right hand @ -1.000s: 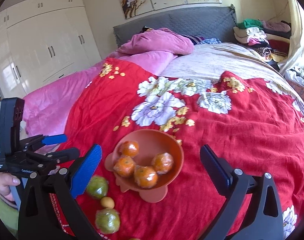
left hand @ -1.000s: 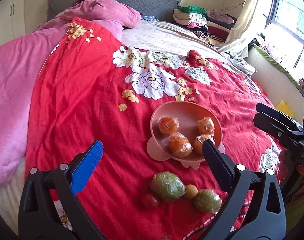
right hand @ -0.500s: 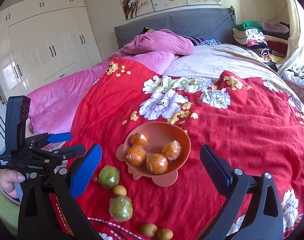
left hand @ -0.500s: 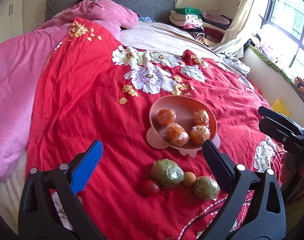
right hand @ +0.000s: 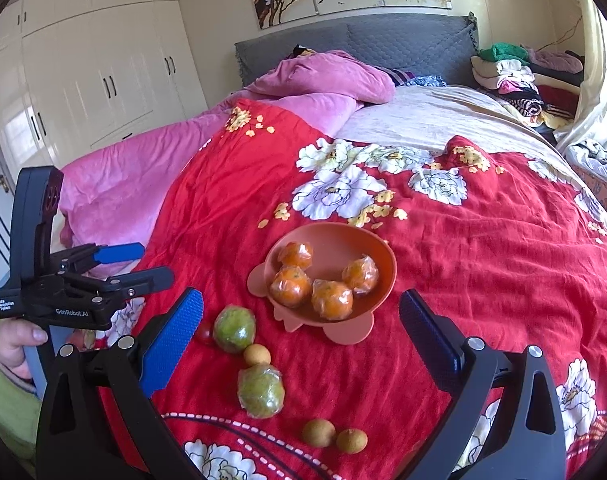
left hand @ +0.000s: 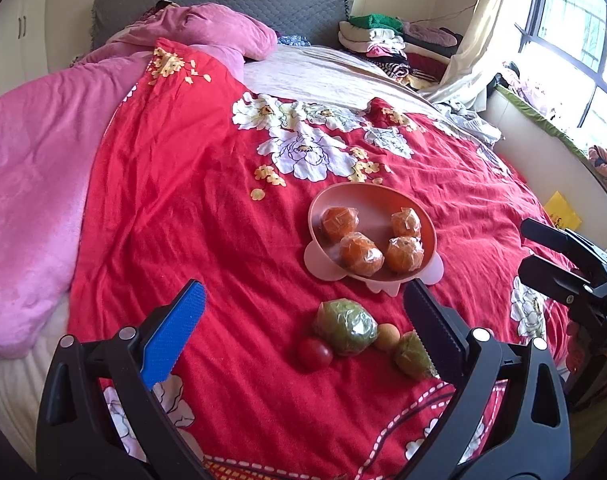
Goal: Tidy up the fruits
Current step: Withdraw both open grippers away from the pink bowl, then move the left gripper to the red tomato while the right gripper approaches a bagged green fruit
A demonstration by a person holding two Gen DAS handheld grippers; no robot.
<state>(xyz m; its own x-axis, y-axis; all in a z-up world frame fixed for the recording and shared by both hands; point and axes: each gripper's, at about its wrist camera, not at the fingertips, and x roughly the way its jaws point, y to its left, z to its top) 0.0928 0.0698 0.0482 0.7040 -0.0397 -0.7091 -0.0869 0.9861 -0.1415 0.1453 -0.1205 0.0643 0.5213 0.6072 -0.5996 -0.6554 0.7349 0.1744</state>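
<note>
**Loose fruit may roll on the soft bed**

Left tool (left hand: 303,326) gapes wide, empty, above the tomato (left hand: 314,353) and wrapped green fruits (left hand: 345,332); a nudge sends them rolling. The bowl (right hand: 383,256) of oranges (right hand: 331,299) could tip. Right tool (right hand: 301,322) hangs wide, empty

Left gripper (left hand: 303,312) and right gripper (right hand: 301,320) gape wide, empty

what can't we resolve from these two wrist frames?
- Second wrapped green fruit, left wrist view: partly behind the left hand-held gripper's right finger.
- Red fruit, right wrist view: mostly behind the blue finger pad.
- Two small brown fruits, right wrist view only: out of sight in the left view.
- Right hand-held gripper, left wrist view: body cut off by the frame edge.
</note>
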